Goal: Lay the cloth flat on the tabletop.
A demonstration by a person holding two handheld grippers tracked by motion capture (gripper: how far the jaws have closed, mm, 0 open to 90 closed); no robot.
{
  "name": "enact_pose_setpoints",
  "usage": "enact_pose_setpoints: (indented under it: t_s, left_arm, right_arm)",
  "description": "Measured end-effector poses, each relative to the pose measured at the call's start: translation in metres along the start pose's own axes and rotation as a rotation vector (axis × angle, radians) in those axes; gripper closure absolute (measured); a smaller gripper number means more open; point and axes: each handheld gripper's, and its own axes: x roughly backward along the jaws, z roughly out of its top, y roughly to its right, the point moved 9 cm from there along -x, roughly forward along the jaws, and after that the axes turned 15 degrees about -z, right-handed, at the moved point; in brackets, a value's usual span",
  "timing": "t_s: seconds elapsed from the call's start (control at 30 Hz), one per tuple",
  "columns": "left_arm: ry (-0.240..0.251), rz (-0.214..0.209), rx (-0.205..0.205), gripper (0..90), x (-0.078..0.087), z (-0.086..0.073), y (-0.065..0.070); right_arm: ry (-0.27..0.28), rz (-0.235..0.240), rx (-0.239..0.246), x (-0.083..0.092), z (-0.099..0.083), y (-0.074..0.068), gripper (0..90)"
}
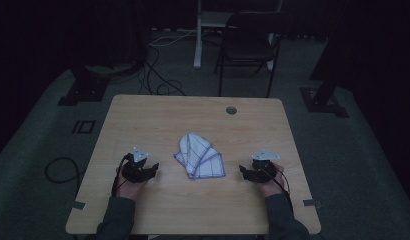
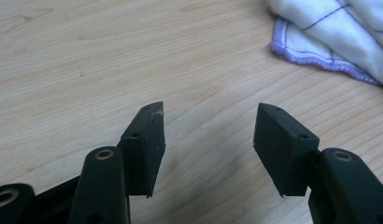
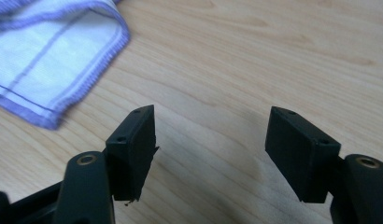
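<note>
A light wooden table with rounded corners (image 1: pixel 143 115) carries the things, its grain running across the top, and it has a small round grommet hole (image 1: pixel 231 110) near its far edge. Roughly in the middle lies a crumpled white cloth with thin blue check lines and a purple stitched hem (image 1: pixel 198 156), partly folded over itself and resting flat on the wood.

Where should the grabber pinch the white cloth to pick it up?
Probably the cloth's purple-stitched corner nearest the right hand-held gripper, coming in low from the right. That corner lies flat and sticks out on the bare table, so the open jaws could likely slide around its thin edge.
</note>
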Motion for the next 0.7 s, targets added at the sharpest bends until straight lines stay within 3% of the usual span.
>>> enact_pose_setpoints:
  t_s: [0.37, 0.7]
  left_arm:
    - [0.003, -0.027, -0.025, 44.1, -0.007, 0.012, 0.01]
    - [-0.005, -0.058, -0.045, 47.0, -0.022, 0.022, 0.022]
  right_arm:
    - [0.04, 0.032, 0.004, 0.009, 0.012, -0.012, 40.0]
    - [0.079, 0.073, 0.044, 0.016, 0.024, -0.037, 47.0]
